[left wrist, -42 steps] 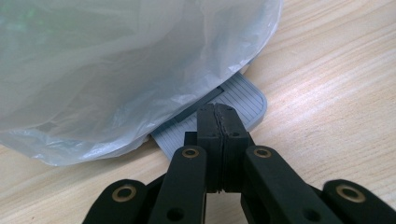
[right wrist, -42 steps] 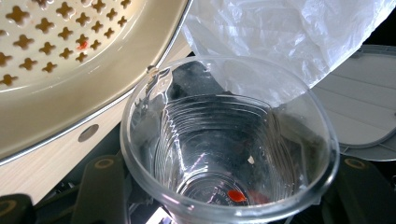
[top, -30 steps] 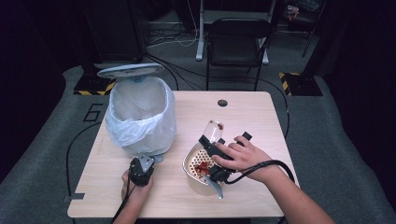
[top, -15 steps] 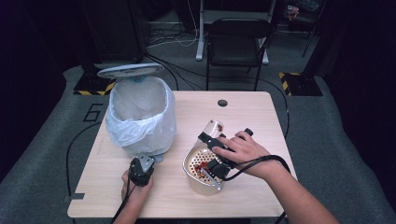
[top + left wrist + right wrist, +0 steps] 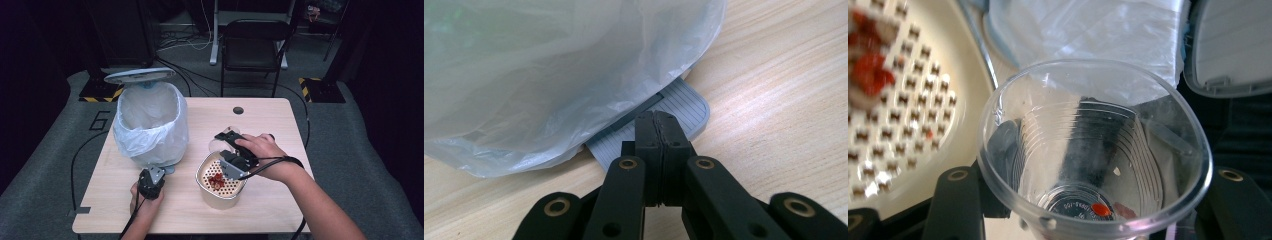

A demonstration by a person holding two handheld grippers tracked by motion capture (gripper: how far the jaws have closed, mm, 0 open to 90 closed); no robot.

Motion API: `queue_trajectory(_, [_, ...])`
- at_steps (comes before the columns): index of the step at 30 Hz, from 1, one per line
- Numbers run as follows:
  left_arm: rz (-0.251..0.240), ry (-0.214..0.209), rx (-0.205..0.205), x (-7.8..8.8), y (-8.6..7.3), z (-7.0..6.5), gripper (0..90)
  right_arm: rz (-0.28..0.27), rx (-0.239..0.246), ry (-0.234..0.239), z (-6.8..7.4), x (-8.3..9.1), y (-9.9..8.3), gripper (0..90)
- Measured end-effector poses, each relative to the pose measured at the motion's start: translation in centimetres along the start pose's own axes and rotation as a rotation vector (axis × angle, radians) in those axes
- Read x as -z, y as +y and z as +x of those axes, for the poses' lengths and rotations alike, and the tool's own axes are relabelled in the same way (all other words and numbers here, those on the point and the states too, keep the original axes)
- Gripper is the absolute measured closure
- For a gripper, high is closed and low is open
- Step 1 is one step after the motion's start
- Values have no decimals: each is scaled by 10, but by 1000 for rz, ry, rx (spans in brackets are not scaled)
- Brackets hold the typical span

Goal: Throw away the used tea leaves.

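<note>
Dim room, grey floor (image 5: 350, 145), black chair (image 5: 252, 47)

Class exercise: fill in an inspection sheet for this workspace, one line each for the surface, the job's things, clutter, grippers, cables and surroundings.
Surface: wooden table, with a round hole near its far edge.
Job's things: clear plastic cup with a few red bits at the bottom; cream perforated strainer holding red scraps; bin lined with a white bag, lid open.
Clutter: nothing seen.
Grippers: left gripper shut, empty, tips on the bin's grey pedal; right gripper clamped on the cup beside the strainer.
Cables: one trails from each gripper; more lie on the floor.
Surroundings: black chair behind the table, grey carpet, dark backdrop.
</note>
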State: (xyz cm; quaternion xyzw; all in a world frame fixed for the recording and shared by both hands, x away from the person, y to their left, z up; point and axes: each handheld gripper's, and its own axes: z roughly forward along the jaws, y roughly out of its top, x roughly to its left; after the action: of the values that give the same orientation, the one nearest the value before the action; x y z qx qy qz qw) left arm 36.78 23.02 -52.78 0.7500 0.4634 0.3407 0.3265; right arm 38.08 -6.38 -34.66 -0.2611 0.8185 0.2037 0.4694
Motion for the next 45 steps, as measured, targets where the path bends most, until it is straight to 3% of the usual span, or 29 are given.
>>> queue_trajectory(3, [0,0,-1,0,0,0,892,-48,-120,4,-2,-1,-7,380])
queue_trajectory(8, [0,1,-1,0,0,0,892,-143,-393,13,-7,-3,-21,379])
queue_trajectory(9, [0,0,0,0,0,0,892,-154,-425,21,-8,-3,-24,379])
queue_trajectory(12, [-6,6,-1,0,0,0,892,-206,-585,47,-15,-4,-33,380])
queue_trajectory(13, [1,-1,-2,0,0,0,892,-237,-663,60,-17,-4,-37,380])
queue_trajectory(14, [-1,-1,0,0,0,0,892,-249,-690,51,-19,-4,-40,380])
queue_trajectory(17, [0,-2,1,0,0,0,892,-310,-846,63,-25,-4,-49,380])
queue_trajectory(20, [0,-1,0,0,0,0,892,-345,-963,84,-31,-5,-55,377])
queue_trajectory(24, [4,-5,-1,0,0,0,892,-386,-1082,112,-36,-6,-60,377])
queue_trajectory(30, [-1,0,0,0,0,0,892,-394,-1148,154,-41,-6,-57,377])
queue_trajectory(36, [7,-5,-2,0,0,0,892,-394,-1193,156,-51,-6,-50,377])
queue_trajectory(41, [-2,-6,11,0,0,0,892,-414,-1229,152,-70,-4,-42,375])
queue_trajectory(45, [-2,-2,-6,0,0,1,892,-386,-1228,158,-91,-5,-32,376])
